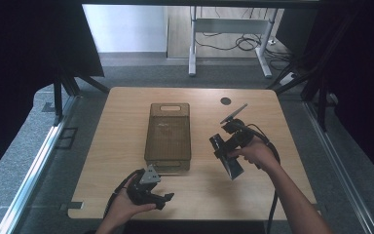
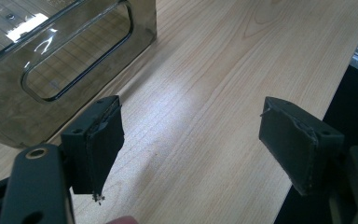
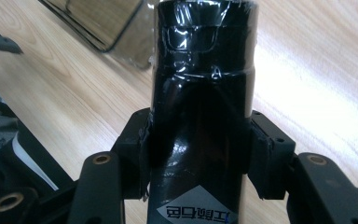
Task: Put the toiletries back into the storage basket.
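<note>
Spreading across the middle of the high view: a light wooden table (image 1: 195,190), ringed by grey carpet floor (image 1: 24,161), with dark curtains (image 1: 24,44) closing off both sides. Standing beyond the far edge, a white desk frame (image 1: 229,29) with loose cables on the floor around it. Lying lengthwise near the table's centre, a smoky translucent bin (image 1: 169,136) with slot handles at both ends; contents hard to make out through the tinted walls. Set into the far tabletop, well apart from the bin, a small dark round cable port (image 1: 225,101).

Held above the table to the right of the bin, apart from it: a glossy black bottle (image 3: 200,112), clamped between the pads of the right gripper (image 3: 200,149), jaws fairly wide around its body. Tilted in the high view, lower end toward the near edge. Cut off at top and bottom in the right gripper view; white label with printed characters partly visible, upside down, unreadable. Cap end blurred by glare.

Resting low near the front edge just before the bin's near end, the left gripper (image 2: 191,149), jaws spread wide with nothing but bare tabletop between them. Cut off by the frame in the left gripper view, the bin's near handle slot and corner.
</note>
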`<state>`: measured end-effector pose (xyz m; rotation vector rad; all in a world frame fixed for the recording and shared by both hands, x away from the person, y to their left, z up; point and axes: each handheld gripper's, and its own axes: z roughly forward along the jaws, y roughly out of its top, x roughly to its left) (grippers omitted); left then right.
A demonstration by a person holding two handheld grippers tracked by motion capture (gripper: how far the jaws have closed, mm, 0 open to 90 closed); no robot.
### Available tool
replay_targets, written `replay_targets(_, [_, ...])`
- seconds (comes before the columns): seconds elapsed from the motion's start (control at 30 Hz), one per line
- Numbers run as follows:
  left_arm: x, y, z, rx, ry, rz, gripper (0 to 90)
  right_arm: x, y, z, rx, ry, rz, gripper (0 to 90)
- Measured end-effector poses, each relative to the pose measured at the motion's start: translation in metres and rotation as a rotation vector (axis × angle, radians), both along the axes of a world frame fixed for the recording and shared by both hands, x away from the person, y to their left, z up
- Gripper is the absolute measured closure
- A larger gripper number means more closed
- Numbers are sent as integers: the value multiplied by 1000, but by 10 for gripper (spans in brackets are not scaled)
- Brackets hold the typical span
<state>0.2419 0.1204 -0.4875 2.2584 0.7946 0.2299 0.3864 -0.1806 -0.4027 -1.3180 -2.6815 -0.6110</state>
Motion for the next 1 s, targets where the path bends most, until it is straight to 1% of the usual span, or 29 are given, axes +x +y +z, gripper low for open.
replay_targets(0.1, [0, -2, -1, -1, 5, -1, 221, 5, 5, 5, 6, -1, 3, 484])
replay_targets(0.23, [-2, -4, -1, 3, 1, -8, 220, 12, 14, 12, 19, -10, 7, 484])
replay_targets(0.33, [-2, -4, -1, 9, 0, -10, 220, 13, 17, 13, 24, -9, 13, 483])
replay_targets(0.4, [-2, -4, -1, 21, -6, -6, 220, 14, 20, 14, 27, -17, 18, 483])
replay_targets(0.43, [-2, -4, -1, 18, -5, -3, 220, 15, 22, 15, 28, -20, 15, 483])
replay_targets(0.73, [-2, -4, 0, 13, -8, -2, 220, 21, 34, 15, 45, -17, 25, 483])
replay_targets(1.0, [-2, -3, 0, 15, -5, -2, 220, 26, 39, 17, 54, -16, 23, 483])
